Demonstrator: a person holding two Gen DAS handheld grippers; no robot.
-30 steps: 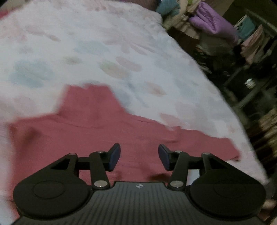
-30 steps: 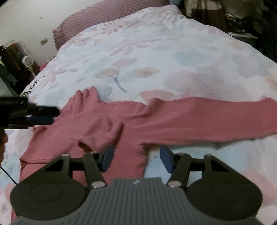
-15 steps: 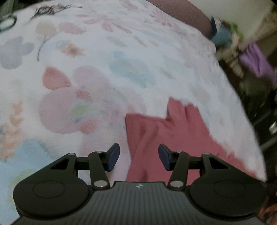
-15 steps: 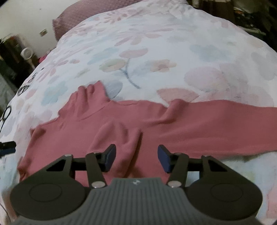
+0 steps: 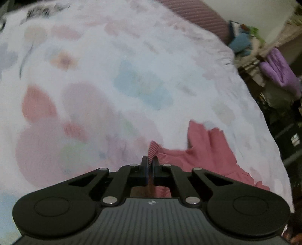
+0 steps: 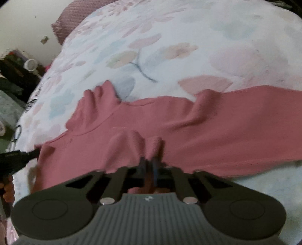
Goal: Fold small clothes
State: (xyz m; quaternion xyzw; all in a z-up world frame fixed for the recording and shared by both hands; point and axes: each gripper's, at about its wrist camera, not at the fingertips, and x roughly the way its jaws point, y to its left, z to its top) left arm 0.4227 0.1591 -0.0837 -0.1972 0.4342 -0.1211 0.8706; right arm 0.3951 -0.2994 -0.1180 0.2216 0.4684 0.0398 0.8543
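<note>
My left gripper [image 5: 150, 163] pinches the pink top's [image 6: 188, 132] ribbed edge at 12 o'clock. My right gripper [image 6: 150, 164] clamps a bunched fold of the top on the floral bedspread [image 6: 169, 37].

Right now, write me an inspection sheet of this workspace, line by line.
Surface: floral duvet on a bed, with a mauve pillow at its head.
Job's things: pink turtleneck top lying face up, one sleeve stretched toward the right of the right wrist view, the other folded over the chest.
Clutter: nothing seen on the duvet besides the top.
Grippers: left gripper shut on the top's edge; right gripper shut on the folded sleeve; both have just closed.
Cables: a thin dark cord at the bed's left edge, blurred.
Surroundings: purple garment and blurred piles beside the bed; cluttered shelf by the wall.
</note>
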